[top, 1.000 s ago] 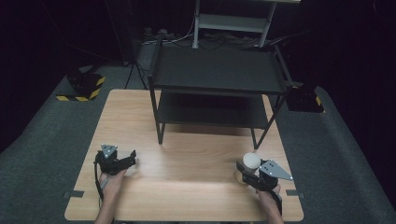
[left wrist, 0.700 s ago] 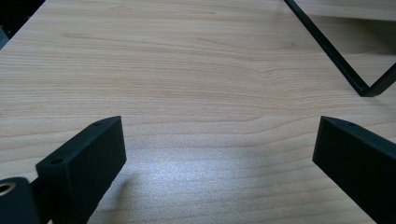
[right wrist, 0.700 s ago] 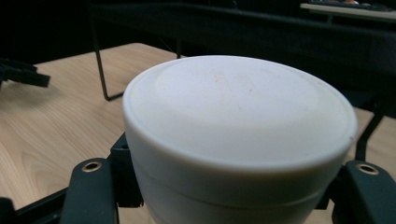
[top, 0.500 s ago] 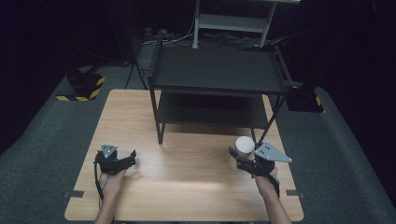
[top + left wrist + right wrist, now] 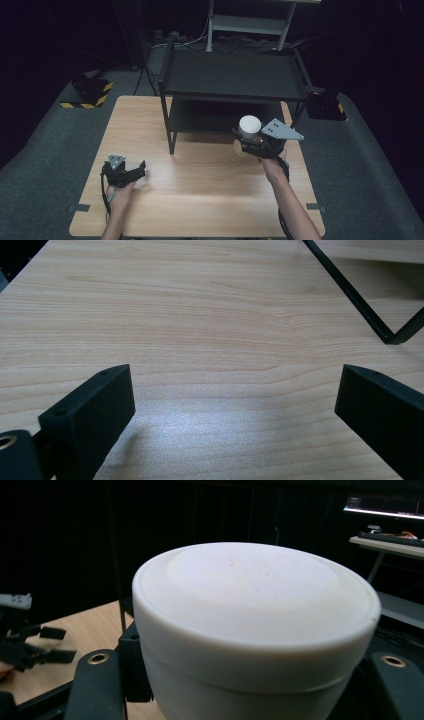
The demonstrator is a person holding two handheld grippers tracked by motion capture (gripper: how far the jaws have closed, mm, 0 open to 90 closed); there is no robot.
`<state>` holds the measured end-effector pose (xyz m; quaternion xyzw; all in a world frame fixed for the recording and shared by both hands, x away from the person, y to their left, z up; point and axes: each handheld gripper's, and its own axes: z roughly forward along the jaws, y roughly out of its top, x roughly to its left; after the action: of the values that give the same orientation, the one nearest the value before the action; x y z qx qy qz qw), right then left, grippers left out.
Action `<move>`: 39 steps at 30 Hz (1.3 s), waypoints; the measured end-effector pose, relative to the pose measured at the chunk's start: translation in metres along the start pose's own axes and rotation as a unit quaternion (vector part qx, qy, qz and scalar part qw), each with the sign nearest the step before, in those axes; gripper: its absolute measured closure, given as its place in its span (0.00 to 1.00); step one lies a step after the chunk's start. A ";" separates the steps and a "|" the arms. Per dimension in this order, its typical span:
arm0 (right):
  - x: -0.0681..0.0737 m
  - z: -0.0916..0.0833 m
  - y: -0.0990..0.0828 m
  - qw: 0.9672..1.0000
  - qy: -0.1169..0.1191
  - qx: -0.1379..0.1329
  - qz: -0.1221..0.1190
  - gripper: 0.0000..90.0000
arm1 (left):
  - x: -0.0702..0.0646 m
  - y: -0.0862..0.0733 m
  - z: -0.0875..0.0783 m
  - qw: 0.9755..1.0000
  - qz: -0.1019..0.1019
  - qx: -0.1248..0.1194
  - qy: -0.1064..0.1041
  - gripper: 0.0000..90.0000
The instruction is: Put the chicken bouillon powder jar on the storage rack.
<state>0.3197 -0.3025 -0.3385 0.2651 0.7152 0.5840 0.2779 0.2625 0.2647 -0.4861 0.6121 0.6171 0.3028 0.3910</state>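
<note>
Light wooden tabletop with visible grain, black two-tier metal rack standing at its far side, grey carpeted floor around it, yellow-and-black striped blocks on the floor at left, pale metal shelving behind, dark unlit room beyond

A light wooden table stands on grey carpet. A black two-level metal shelf sits on its far half (one foot shows at). Yellow-and-black striped blocks lie on the floor beyond the table's corner.
</note>
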 end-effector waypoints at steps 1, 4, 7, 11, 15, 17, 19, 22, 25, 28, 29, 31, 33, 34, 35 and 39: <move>0.000 0.003 0.002 1.000 -0.002 0.000 0.002 0.38 | 0.000 0.000 0.000 1.000 0.000 0.000 0.000 0.03; -0.001 0.010 0.006 1.000 -0.005 -0.002 0.003 0.38 | 0.000 0.000 0.000 1.000 0.000 -0.001 -0.001 0.03; -0.002 0.022 0.013 1.000 -0.016 -0.005 0.010 0.38 | 0.000 0.000 0.000 1.000 0.000 -0.001 -0.001 0.03; -0.002 0.032 0.016 0.999 -0.029 -0.007 0.016 0.38 | 0.000 0.000 0.000 1.000 0.000 -0.001 -0.002 0.03; -0.002 0.041 0.017 0.999 -0.044 -0.008 0.021 0.38 | 0.000 -0.001 0.000 1.000 0.000 -0.002 -0.002 0.03; -0.002 0.044 0.017 0.999 -0.049 -0.008 0.022 0.38 | 0.000 -0.001 0.000 1.000 0.000 -0.002 -0.002 0.03; -0.001 0.049 0.016 0.998 -0.056 -0.009 0.025 0.38 | 0.000 0.000 0.000 1.000 0.001 -0.001 -0.002 0.03; -0.002 0.052 0.015 0.998 -0.061 -0.009 0.026 0.38 | 0.000 -0.001 0.000 1.000 0.001 -0.002 -0.002 0.03; -0.001 0.061 0.014 0.997 -0.072 -0.010 0.028 0.38 | 0.000 -0.001 0.000 1.000 0.002 -0.001 -0.001 0.03; -0.002 0.067 0.015 0.997 -0.077 -0.010 0.025 0.38 | 0.000 -0.001 0.000 1.000 0.002 -0.001 -0.001 0.03; -0.001 0.069 0.015 0.997 -0.078 -0.010 0.026 0.38 | -0.001 -0.001 0.000 1.000 0.002 -0.002 -0.001 0.03; -0.001 0.072 0.014 0.997 -0.079 -0.009 0.023 0.38 | -0.001 -0.001 0.000 1.000 0.002 -0.002 -0.001 0.03; -0.001 0.075 0.013 0.997 -0.080 -0.008 0.021 0.38 | -0.001 -0.001 0.000 1.000 0.002 -0.002 -0.001 0.03; -0.002 0.076 0.013 0.997 -0.080 -0.007 0.022 0.38 | -0.001 -0.001 0.000 1.000 0.002 -0.002 0.000 0.03; -0.002 0.077 0.013 0.997 -0.080 -0.006 0.022 0.38 | -0.001 -0.001 0.000 1.000 0.002 -0.002 -0.001 0.03; -0.003 0.079 0.010 0.996 -0.081 -0.007 0.024 0.38 | -0.001 -0.001 0.000 1.000 0.002 -0.002 -0.001 0.03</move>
<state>0.3783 -0.2487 -0.3413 0.3262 0.6797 0.5722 0.3227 0.2624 0.2639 -0.4869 0.6128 0.6146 0.3047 0.3922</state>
